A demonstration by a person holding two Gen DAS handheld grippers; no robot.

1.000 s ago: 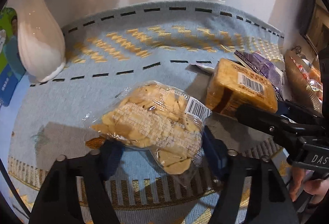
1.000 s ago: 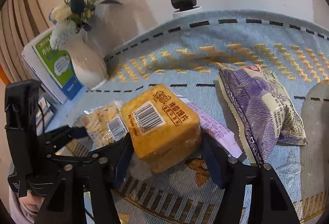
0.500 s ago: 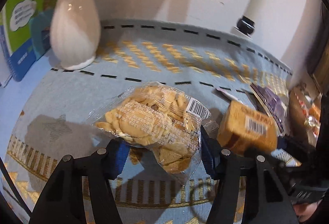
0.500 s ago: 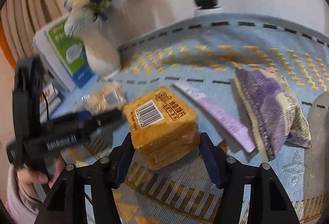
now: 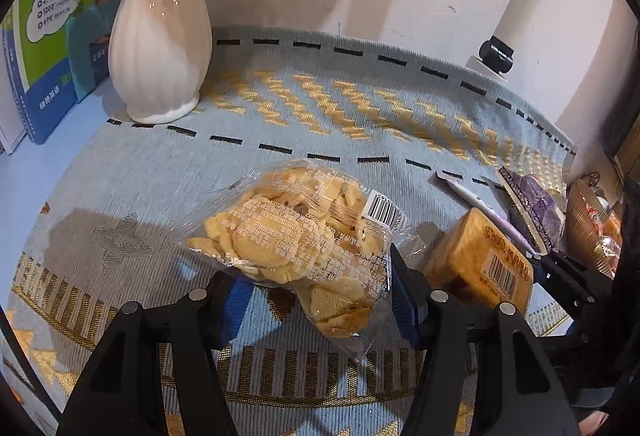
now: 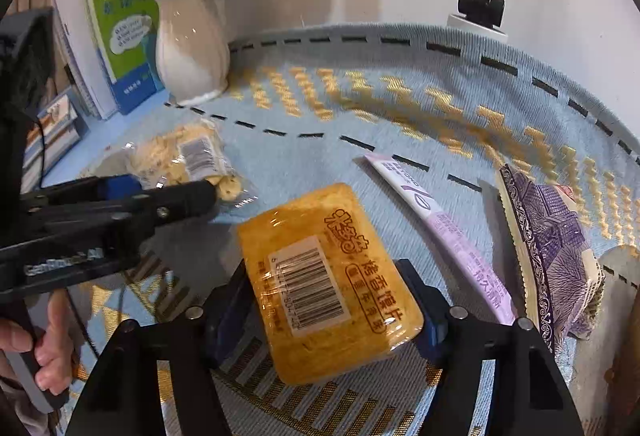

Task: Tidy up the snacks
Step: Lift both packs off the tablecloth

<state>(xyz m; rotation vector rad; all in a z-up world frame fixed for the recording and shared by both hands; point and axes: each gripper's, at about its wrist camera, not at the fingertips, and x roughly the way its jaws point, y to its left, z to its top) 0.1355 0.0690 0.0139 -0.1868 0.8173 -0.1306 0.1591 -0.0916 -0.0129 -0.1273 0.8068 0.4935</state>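
Both packets rolled leftward, cracker bag (image 5: 308,248) gripped in left tongs (image 5: 320,296), yellow toast pack (image 6: 328,276) in right tongs (image 6: 324,312).

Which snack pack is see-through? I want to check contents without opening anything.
The clear cracker bag in the left gripper; its crackers show through. The orange toast pack, purple bag and lilac stick pack are printed over.

Bright indoor light, warm tint. Glare on white vase (image 5: 160,36) & yellow pack's wrap (image 6: 328,272). Soft shadows on wall and cloth. Fisheye bends edges, dark corners; mostly sharp w/ slight blur.
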